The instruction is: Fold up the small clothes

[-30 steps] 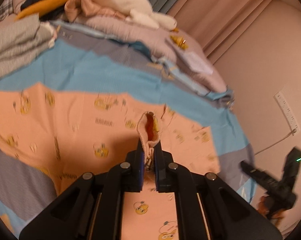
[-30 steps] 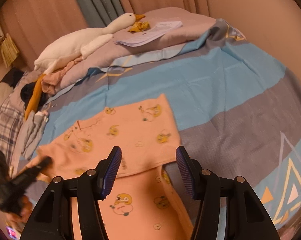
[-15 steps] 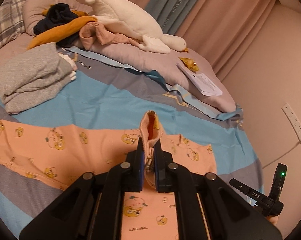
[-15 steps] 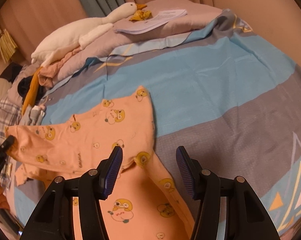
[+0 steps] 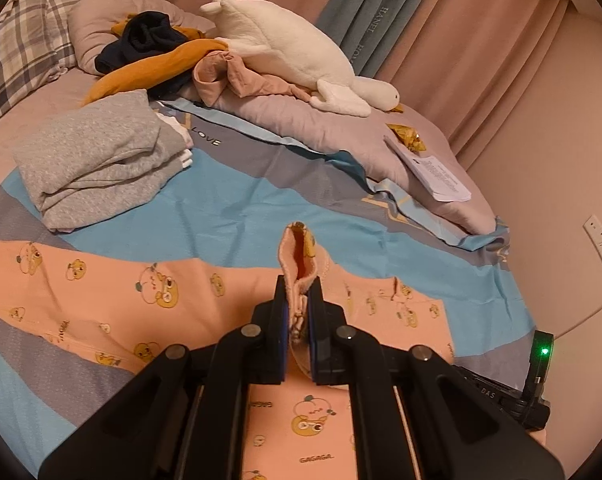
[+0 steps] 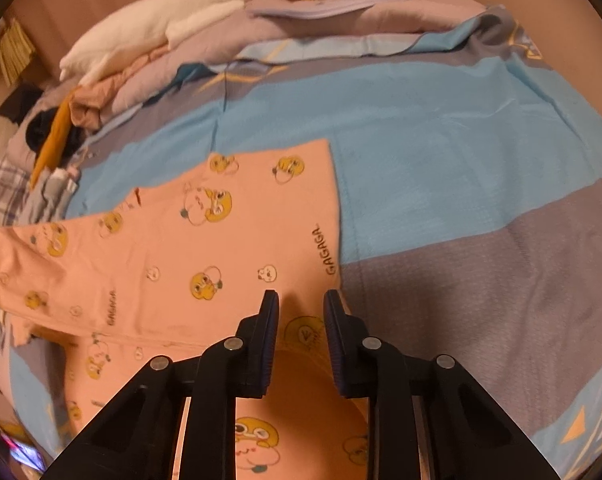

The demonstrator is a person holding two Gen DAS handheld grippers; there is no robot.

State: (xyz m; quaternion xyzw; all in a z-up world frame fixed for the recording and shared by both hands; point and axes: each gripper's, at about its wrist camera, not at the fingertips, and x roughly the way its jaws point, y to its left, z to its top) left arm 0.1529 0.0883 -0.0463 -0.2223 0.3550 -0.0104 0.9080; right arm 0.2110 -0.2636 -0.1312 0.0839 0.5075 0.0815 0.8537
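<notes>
A small peach garment printed with yellow cartoon ducks lies spread on the bed; it also shows in the right wrist view. My left gripper is shut on a ribbed cuff of the peach garment, which sticks up between the fingers. My right gripper is open with a narrow gap, low over the garment near its right edge, holding nothing. The right gripper's body shows at the lower right of the left wrist view.
The bed has a blue and grey striped sheet. A folded grey garment, a pile of dark and mustard clothes, a white plush goose, papers and pillows lie at the back. A wall with a socket is on the right.
My left gripper has pulled the cuff back and the garment has spread out flatter on the bed. My right gripper's jaws have narrowed and it has moved lower over the garment.
</notes>
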